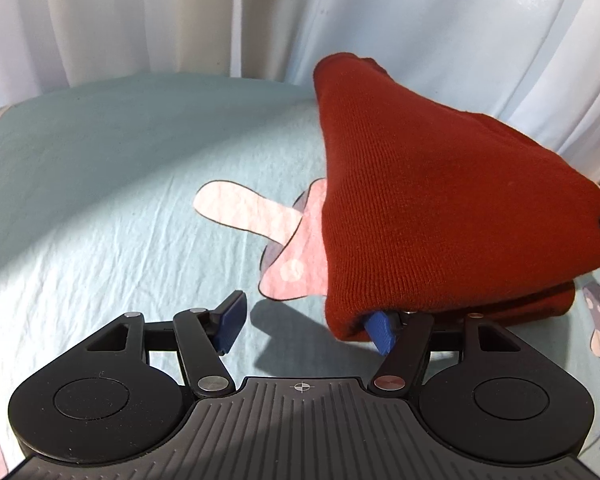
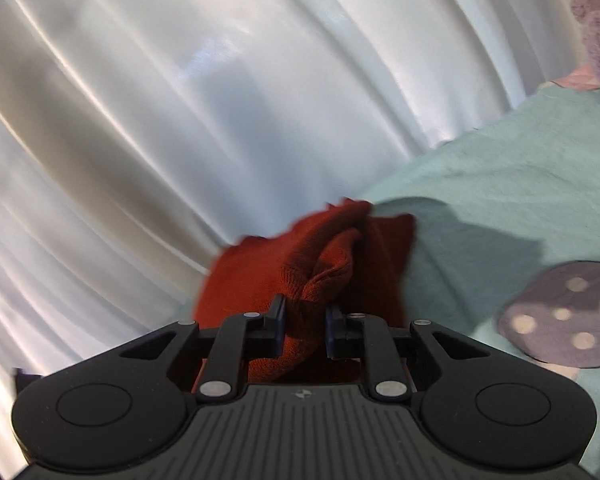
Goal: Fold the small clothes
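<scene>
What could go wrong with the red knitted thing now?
The right gripper pinches only a bunched bit of the red knit, so it might slip out. The left gripper is open with one finger under the knit's edge, so that finger could snag and spoil the fold.

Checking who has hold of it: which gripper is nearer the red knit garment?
Right. The right gripper is clamped on the red knit garment; the left gripper is open, one finger tucked under its edge.
</scene>
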